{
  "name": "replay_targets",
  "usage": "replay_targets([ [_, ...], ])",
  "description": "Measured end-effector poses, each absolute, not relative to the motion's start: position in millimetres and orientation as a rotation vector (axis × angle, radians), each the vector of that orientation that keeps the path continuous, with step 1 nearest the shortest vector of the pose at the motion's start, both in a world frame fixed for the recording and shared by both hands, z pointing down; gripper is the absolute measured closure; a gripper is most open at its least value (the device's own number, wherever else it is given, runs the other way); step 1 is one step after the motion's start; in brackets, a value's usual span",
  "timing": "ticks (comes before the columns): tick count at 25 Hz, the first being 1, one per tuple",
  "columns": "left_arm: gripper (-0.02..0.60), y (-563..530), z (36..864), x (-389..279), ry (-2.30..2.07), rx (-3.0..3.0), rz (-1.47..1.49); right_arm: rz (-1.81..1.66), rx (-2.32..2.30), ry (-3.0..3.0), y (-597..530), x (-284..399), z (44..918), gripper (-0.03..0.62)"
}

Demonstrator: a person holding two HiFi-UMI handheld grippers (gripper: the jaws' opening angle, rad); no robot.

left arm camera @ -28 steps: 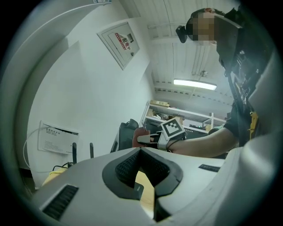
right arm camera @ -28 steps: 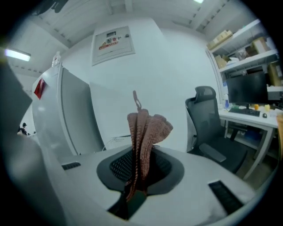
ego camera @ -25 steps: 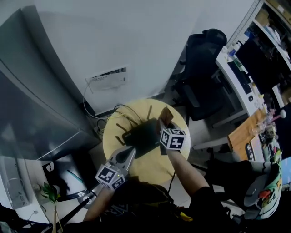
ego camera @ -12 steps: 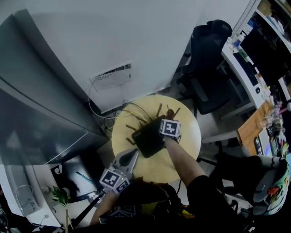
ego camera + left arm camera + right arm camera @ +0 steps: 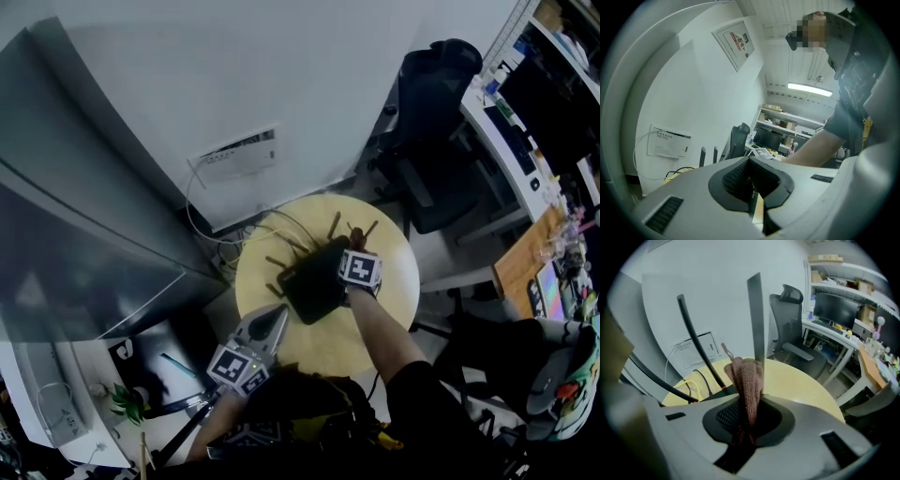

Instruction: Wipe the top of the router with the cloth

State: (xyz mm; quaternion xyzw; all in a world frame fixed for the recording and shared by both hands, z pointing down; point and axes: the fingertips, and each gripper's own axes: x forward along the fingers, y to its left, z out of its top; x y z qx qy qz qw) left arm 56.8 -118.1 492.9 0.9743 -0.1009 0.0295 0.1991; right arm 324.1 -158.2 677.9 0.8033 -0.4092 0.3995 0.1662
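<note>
round yellow surface (image 5: 380, 323) carries it all. black office chair (image 5: 427, 131) is well behind the router, out of play. white wall box (image 5: 239, 155) is on the wall behind the router's left side. router (image 5: 314, 281), a flat black box, sits about mid-surface.

right gripper (image 5: 357, 255) is at the router's right edge, fingers clamped on the cloth (image 5: 747, 380), a brown knit wad poking out past the tips. can't tell if the cloth touches the lid. left gripper (image 5: 274, 319) is near the router's front-left corner, apart from it, fingers closed together with nothing between.

judgement: the cloth is soft, limp and light, and will bunch and drag. hold it by the gathered middle and press the loose end flat. the router looks light and smooth and may slide, so steady it at the front edge.

in the way: antennas (image 5: 334, 225) along the router's back edge, one right in front of the cloth in the right gripper view. cables (image 5: 202, 225) trail off behind the router.
</note>
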Motion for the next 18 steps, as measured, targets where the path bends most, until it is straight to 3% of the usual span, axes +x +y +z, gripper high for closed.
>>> replay_targets([
  [18, 0.584, -101.9, 477.9, 81.2, -0.229, 2.737, 0.010, 1.077, 2.543, -1.281, -147.5, 325.6, 598.9, 0.531],
])
